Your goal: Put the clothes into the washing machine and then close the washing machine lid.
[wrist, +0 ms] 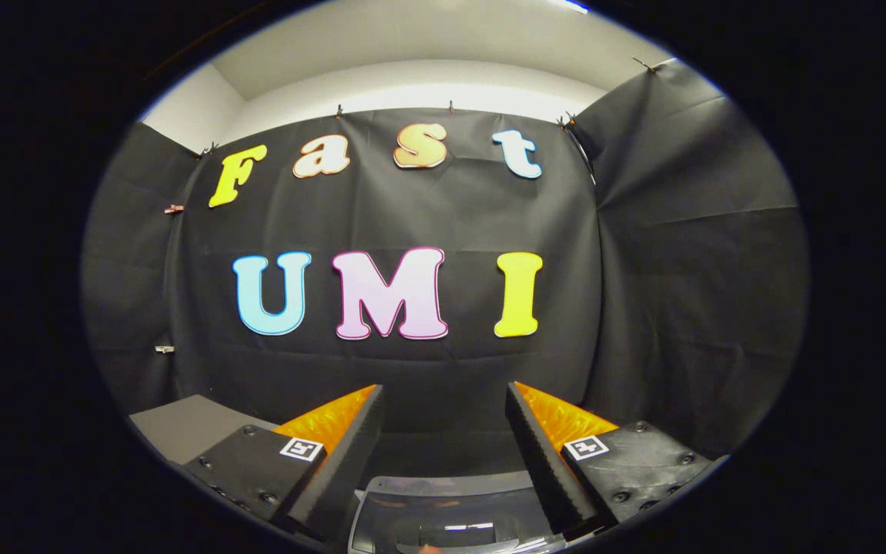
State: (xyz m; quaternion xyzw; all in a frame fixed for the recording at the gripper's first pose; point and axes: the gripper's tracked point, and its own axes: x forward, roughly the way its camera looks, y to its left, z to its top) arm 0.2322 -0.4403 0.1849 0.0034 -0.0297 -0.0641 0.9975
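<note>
Jaws (443,431) spread wide above washing machine lid (451,515).

Wide open gap between the gripper (443,431) fingers, nothing held. Washing machine lid (451,515) just below and between them; black booth wall (443,369) well beyond, blocking ahead.

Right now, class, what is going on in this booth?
A hand-held gripper is raised, pointing at the booth's black cloth wall. Its jaws stand wide apart with nothing between them. Just below them lies the washing machine, its transparent lid seemingly down, though too little shows to be sure. A grey surface sits beside it. No clothes can be made out, so how far the task has got cannot be told.
</note>
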